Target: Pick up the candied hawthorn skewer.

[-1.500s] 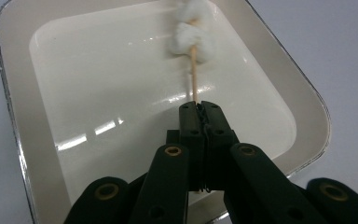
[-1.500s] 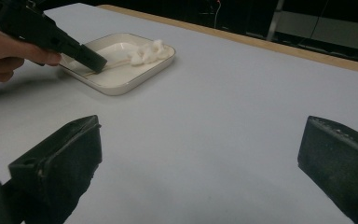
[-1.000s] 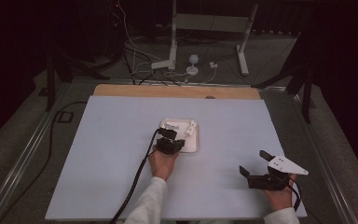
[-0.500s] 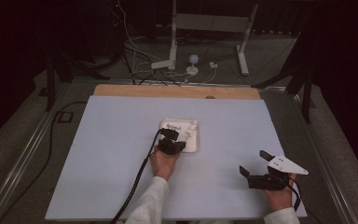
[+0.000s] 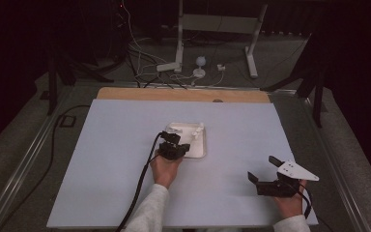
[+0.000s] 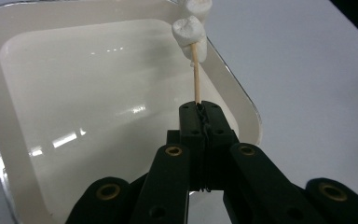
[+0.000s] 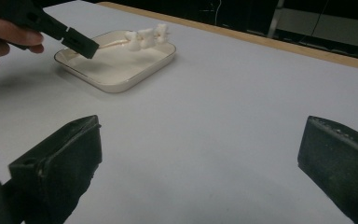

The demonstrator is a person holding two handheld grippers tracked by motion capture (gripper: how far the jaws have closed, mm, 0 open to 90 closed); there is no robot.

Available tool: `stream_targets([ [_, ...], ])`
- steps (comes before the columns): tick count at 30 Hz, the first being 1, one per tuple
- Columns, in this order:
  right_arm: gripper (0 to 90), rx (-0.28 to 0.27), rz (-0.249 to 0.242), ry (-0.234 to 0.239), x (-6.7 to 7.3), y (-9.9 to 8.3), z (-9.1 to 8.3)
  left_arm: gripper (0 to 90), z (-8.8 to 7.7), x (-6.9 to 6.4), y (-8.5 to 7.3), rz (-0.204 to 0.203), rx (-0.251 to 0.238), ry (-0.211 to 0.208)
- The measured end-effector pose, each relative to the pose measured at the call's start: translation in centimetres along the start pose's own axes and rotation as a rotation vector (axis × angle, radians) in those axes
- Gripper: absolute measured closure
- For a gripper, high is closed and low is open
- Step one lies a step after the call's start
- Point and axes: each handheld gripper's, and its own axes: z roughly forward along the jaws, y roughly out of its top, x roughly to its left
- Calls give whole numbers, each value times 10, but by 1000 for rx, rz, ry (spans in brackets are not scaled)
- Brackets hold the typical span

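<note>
My left gripper [image 6: 200, 109] is clenched on the bare near end of a thin wooden skewer [image 6: 196, 79], whose marshmallows [image 6: 189, 35] hang over the far right rim of the white tray [image 6: 37, 154] at mid-bench. The grip is only on the stick's tip, so I judge it could pivot or slip and drop. A tilt might slide the marshmallows off, or knock them against the rim. My right gripper [image 5: 265, 172] rests released on the near right of the bench [image 5: 101, 140], well apart.
</note>
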Motion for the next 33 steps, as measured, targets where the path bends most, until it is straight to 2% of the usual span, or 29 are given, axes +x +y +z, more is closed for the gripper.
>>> stream_targets([
  [5,0,2,-1,0,0,0,0,900,-9,7,-3,-21,-25,-13],
  [9,0,3,-1,0,0,0,1,900,-18,10,-5,-22,-47,-22],
  [21,0,5,20,15,6,5,4,900,-41,13,-6,24,-94,-37],
  [24,0,-1,35,29,8,10,6,900,-47,13,-6,46,-107,-48],
  [31,0,-2,11,90,19,40,17,900,-63,16,-10,82,-123,-49],
  [32,0,-2,11,90,19,40,17,900,-65,17,-11,87,-124,-48],
  [33,0,6,12,108,21,47,23,900,-68,18,-12,92,-123,-45],
])
